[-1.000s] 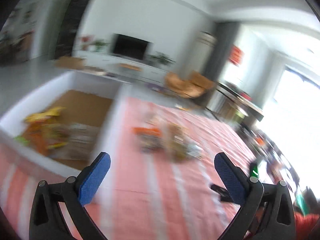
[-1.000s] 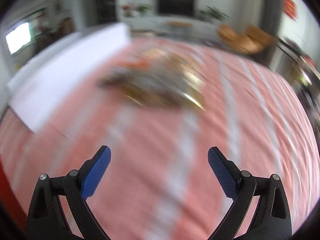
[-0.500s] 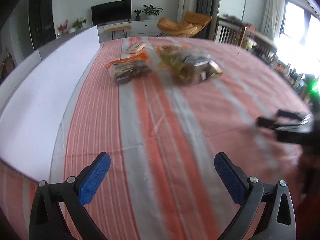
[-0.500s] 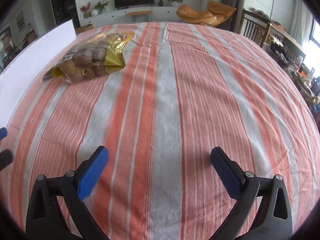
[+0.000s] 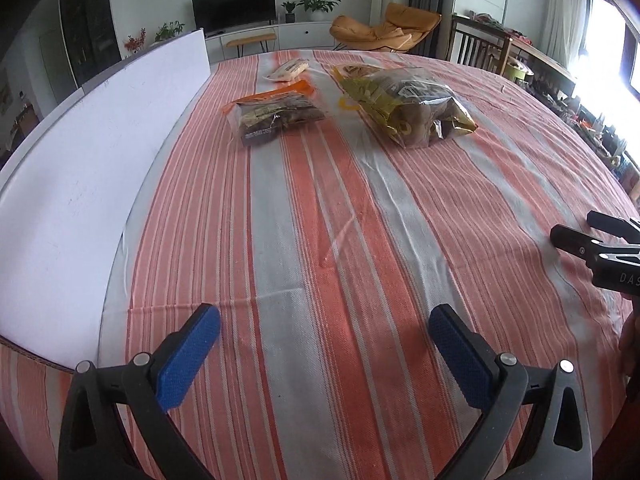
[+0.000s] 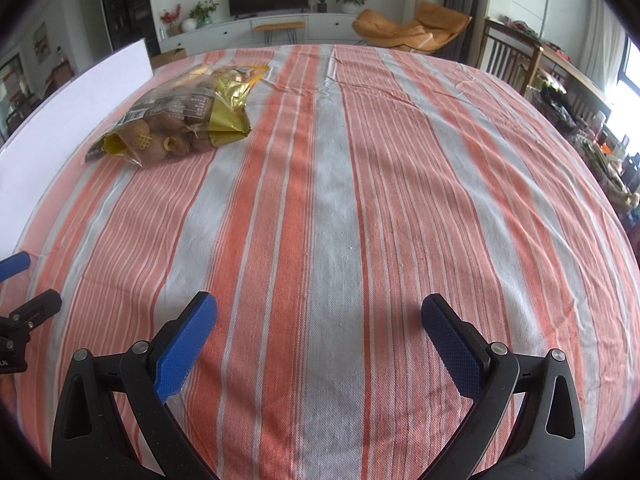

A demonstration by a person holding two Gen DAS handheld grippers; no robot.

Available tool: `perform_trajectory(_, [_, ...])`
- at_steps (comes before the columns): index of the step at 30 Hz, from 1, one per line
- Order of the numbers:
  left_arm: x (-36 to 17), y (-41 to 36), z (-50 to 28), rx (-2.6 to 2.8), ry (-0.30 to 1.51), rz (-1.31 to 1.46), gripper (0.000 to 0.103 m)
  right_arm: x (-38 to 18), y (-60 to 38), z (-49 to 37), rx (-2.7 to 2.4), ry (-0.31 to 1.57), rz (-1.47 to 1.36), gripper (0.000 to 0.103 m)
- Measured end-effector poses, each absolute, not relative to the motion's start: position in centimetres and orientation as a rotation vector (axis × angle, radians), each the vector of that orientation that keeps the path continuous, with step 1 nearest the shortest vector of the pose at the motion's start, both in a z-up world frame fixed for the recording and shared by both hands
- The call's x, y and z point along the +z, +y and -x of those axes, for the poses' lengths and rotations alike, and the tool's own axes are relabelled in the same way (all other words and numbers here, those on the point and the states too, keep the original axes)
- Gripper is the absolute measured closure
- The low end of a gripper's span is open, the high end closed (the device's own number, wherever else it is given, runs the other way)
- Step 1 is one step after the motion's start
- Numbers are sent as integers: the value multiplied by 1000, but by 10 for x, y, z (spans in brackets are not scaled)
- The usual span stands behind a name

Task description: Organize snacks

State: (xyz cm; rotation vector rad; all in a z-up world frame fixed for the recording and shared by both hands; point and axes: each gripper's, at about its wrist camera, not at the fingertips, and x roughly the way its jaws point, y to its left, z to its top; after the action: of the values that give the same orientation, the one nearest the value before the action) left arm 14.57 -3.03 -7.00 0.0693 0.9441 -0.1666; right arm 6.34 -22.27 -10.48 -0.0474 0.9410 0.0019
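Three snack packs lie at the far end of the striped tablecloth (image 5: 320,240): a clear bag with an orange top (image 5: 276,114), a large clear-and-gold bag of round brown snacks (image 5: 408,104), and a small pale packet (image 5: 287,70) behind them. The gold bag (image 6: 180,116) also shows far left in the right wrist view. My left gripper (image 5: 324,344) hovers open over bare cloth, well short of the packs. My right gripper (image 6: 318,336) is open and empty too, over the cloth's middle. Each gripper's tip shows at the edge of the other's view.
A white box wall (image 5: 88,168) runs along the table's left side; its inside is hidden. Beyond the table stand a TV console (image 6: 264,24), an orange lounge chair (image 6: 408,28) and a wooden chair (image 6: 508,56). A cluttered shelf lines the right.
The left view swung down from the box's inside, where snacks lay, to the tablecloth, then settled. The right view shifted right and steadied. Both pairs of jaws stayed wide.
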Motion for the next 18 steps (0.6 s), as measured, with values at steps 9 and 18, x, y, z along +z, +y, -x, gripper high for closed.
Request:
perform_trajectory(9, [-70,-30,-146,-167,944,-69,0,-104,-221,-63,3,941,48,0])
perform_trajectory(18, [-70,-30,-146,-166,944,-69,0,-105,-223,-64,3,941,48,0])
